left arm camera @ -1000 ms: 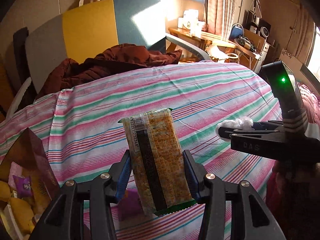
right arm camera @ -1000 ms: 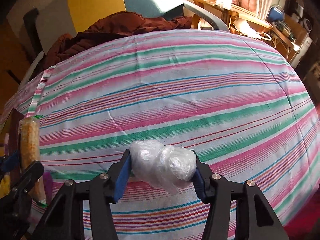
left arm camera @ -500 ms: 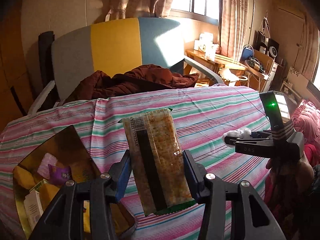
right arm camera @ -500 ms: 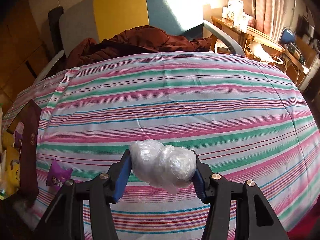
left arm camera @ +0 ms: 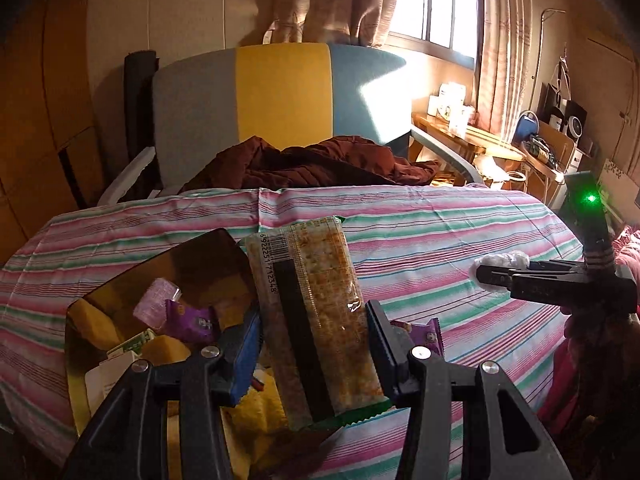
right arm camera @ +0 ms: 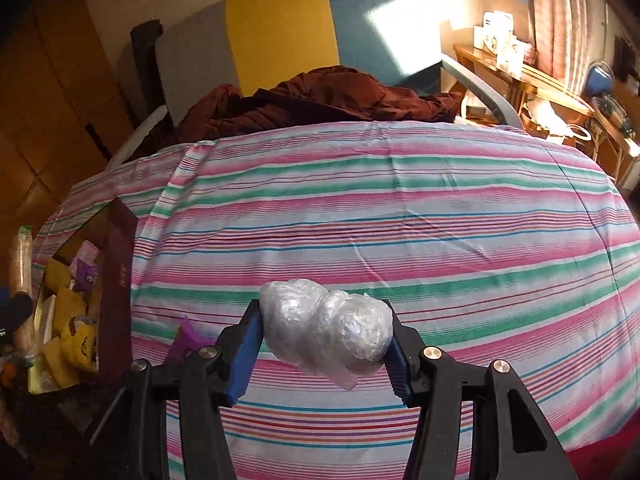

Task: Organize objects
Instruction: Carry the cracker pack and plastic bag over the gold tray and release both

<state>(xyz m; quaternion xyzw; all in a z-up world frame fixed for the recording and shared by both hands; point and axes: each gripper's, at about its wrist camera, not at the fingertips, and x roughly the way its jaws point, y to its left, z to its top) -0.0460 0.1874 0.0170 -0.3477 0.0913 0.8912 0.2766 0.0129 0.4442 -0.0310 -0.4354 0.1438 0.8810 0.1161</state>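
My left gripper [left arm camera: 314,344] is shut on a long cracker packet [left arm camera: 312,312] with a barcode and a black stripe, held upright above the striped bed, over the right edge of an open box [left arm camera: 160,264] of snacks. My right gripper [right arm camera: 324,340] is shut on a lump wrapped in clear plastic [right arm camera: 326,330], held above the bed. It also shows in the left wrist view [left arm camera: 500,270] at the right. The box [right arm camera: 116,264] sits at the left in the right wrist view. A purple snack packet [left arm camera: 424,332] lies on the bed beside the box.
The striped bedspread [right arm camera: 400,208] covers the bed. A brown jacket [left arm camera: 312,164] lies at its far end against a grey, yellow and blue headboard [left arm camera: 280,96]. A wooden desk [left arm camera: 472,136] with clutter stands at the far right under the window.
My left gripper has risen and pulled back with the cracker packet, bringing the open box into view under it. My right gripper has also lifted, still holding the plastic lump.
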